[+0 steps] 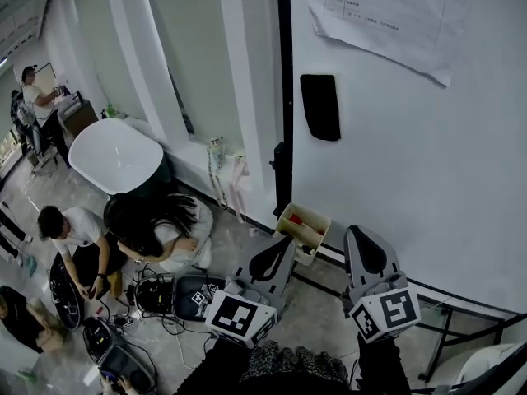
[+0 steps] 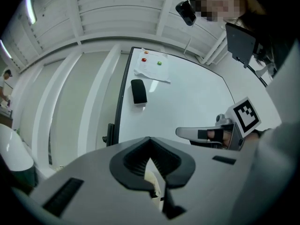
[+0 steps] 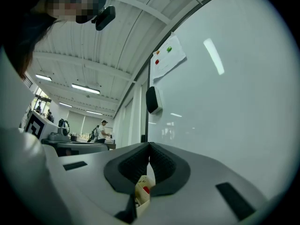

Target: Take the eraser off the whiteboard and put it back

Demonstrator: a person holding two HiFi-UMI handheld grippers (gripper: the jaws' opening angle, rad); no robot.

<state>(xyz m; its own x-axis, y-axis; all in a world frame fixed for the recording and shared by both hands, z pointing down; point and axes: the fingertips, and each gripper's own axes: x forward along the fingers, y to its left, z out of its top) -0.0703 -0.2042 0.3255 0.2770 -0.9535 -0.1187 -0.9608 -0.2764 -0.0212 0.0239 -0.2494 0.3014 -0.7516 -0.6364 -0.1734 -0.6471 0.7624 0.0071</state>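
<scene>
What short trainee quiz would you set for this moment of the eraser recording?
1. True or false: the eraser sits on the whiteboard, and neither tool touches it.
2. What is fixed to the whiteboard higher up than the eraser? A) paper sheet B) clock C) towel
3. Fill in: the left tool and the right tool both have their jaws ___, with nothing gripped.

Key: 1 true; 2 A; 3 shut.
</scene>
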